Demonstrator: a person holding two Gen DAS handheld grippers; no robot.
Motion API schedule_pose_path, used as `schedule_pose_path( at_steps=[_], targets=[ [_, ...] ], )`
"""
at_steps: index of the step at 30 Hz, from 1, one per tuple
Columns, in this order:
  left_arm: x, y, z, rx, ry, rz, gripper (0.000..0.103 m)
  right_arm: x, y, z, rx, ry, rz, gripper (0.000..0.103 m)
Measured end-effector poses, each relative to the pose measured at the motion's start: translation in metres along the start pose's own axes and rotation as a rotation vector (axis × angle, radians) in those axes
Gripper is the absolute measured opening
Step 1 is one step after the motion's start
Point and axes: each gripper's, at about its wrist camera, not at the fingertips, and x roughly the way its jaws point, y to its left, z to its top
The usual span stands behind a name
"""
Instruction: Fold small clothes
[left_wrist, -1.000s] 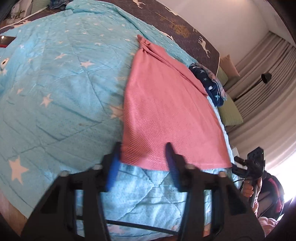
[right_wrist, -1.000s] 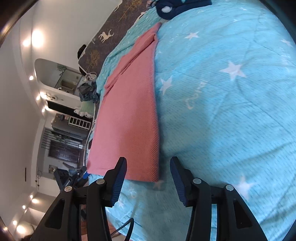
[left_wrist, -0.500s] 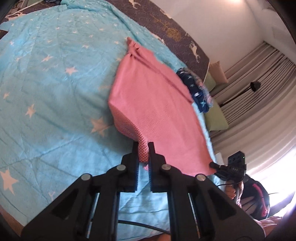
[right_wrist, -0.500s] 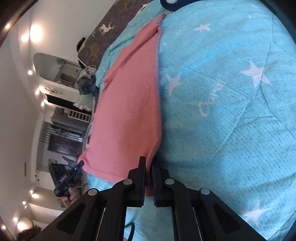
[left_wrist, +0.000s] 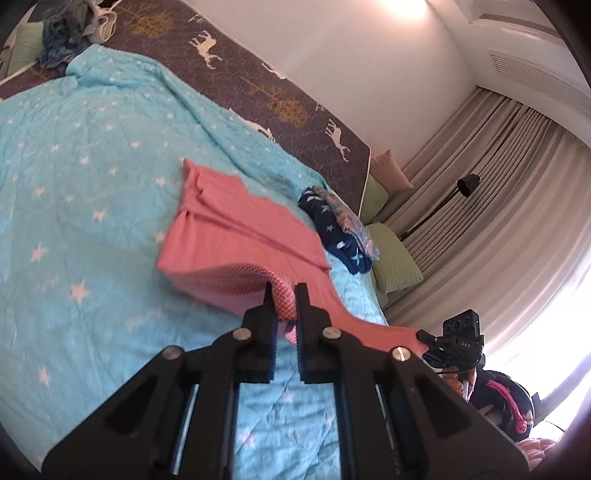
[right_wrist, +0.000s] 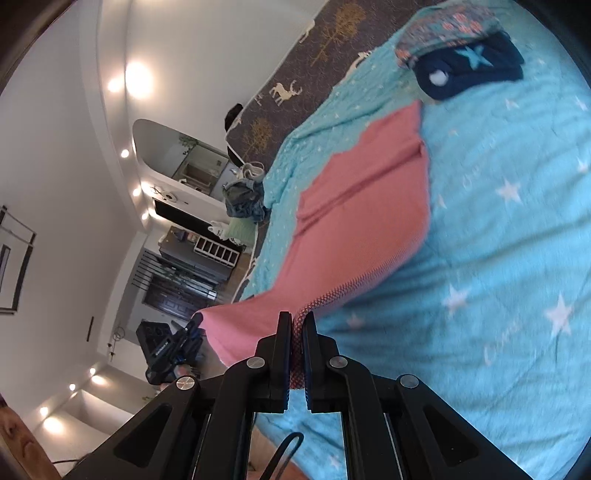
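Observation:
A pink knit garment (left_wrist: 236, 236) lies on a light blue star quilt (left_wrist: 74, 184). My left gripper (left_wrist: 283, 295) is shut on its near hem corner and holds it lifted off the quilt. My right gripper (right_wrist: 296, 321) is shut on the other near corner of the pink garment (right_wrist: 354, 221). The near hem hangs stretched between the two grippers, above the bed. The far end rests on the quilt (right_wrist: 498, 258), with folds near the top. Each gripper shows in the other's view, at the right (left_wrist: 436, 341) and at the left (right_wrist: 184, 334).
A folded navy star garment with a floral piece (left_wrist: 340, 229) lies on the quilt beyond the pink one; it also shows in the right wrist view (right_wrist: 469, 62). A dark deer-print mattress edge (left_wrist: 280, 99), green pillows (left_wrist: 395, 258), a clothes pile (left_wrist: 62, 33), curtains and a floor lamp surround the bed.
Both grippers closed on the near corners of the pink garment, then rose and moved forward, lifting the near hem off the quilt and carrying it toward the far end.

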Motion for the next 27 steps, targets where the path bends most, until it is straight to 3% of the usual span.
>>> schedule_pose_path(
  at_steps=[15, 22, 27],
  targets=[
    [0.093, -0.011, 0.134, 0.081, -0.02, 0.094, 0.009, 0.031, 0.022, 0.143, -0.097, -0.118, -0.163, 0.005],
    [0.165, 0.016, 0.187, 0.055, -0.003, 0.133, 0.009, 0.084, -0.024, 0.227, -0.039, -0.123, -0.21, 0.005],
    [0.237, 0.051, 0.214, 0.045, 0.038, 0.218, 0.009, 0.128, -0.071, 0.269, 0.019, -0.117, -0.248, 0.006]
  ],
)
